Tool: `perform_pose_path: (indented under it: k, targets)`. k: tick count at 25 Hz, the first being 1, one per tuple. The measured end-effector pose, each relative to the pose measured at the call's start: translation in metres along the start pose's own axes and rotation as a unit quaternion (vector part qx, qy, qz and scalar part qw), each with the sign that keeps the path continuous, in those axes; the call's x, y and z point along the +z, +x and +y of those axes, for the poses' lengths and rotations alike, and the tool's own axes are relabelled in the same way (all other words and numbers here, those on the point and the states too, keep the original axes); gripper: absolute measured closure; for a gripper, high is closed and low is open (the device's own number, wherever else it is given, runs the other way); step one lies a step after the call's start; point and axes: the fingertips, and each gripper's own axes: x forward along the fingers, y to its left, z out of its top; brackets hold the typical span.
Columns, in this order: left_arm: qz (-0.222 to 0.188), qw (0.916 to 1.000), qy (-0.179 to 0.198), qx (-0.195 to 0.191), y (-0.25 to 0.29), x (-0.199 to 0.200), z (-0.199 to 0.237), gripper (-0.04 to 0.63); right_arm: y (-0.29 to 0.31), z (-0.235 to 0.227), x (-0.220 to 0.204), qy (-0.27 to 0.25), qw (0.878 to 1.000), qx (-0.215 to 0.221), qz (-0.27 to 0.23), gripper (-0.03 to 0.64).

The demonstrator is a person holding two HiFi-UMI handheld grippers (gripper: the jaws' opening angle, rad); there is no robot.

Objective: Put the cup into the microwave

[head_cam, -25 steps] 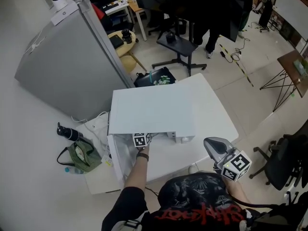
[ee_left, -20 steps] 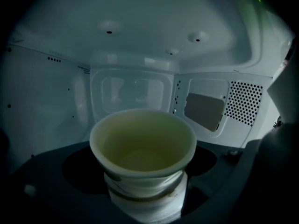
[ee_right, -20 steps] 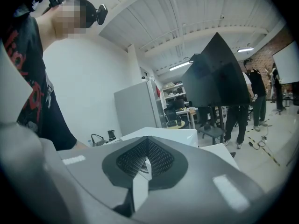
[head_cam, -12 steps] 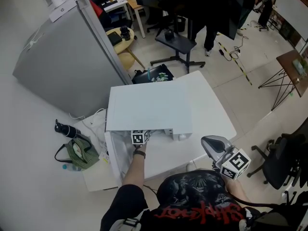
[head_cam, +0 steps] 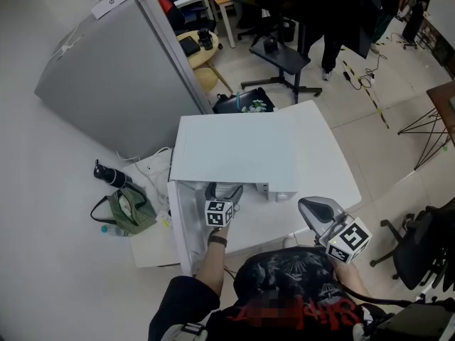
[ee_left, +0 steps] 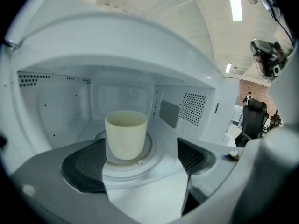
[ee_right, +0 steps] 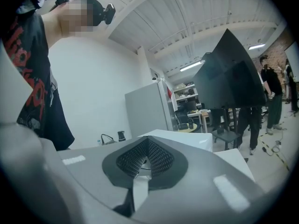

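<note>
Cup [ee_left: 125, 135] is sitting upright on the turntable [ee_left: 156, 149] inside the microwave [ee_left: 187, 108], so I am holding my left tongs [ee_left: 140, 161] wide open, clear of it; my right tongs [ee_right: 145, 160] are hanging closed, empty.

Left gripper [ee_left: 140, 162] spread, right gripper [ee_right: 145, 158] closed

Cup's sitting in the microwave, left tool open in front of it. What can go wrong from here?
1. The left tool is at the microwave mouth with the cup close ahead of its open jaws; a sideways drift while backing out might tip it.
2. The door hangs open beside that forearm and might get knocked.
</note>
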Motion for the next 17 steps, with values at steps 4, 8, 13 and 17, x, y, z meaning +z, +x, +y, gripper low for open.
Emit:
perform_pose_path:
  k: [4, 8, 13, 17]
  targets:
    - [-0.015, 0.9998, -0.009, -0.012, -0.037, -0.001, -0.035, 0.137, 0.008, 0.004, -0.003, 0.005, 1.0, 0.015, 0.002, 0.617]
    - [-0.03, 0.9994, -0.015, -0.009, -0.065, 0.001, -0.058, 0.138, 0.014, 0.004, -0.004, 0.009, 1.0, 0.023, 0.0, 0.617]
    - [-0.064, 0.9973, -0.033, -0.013, -0.096, 0.021, -0.078, 0.138, 0.026, 0.011, -0.01, 0.015, 0.999, 0.035, 0.001, 0.617]
    - [-0.076, 0.9944, -0.052, -0.05, -0.116, 0.031, -0.111, 0.138, 0.038, 0.017, -0.017, 0.024, 0.999, 0.039, 0.004, 0.617]
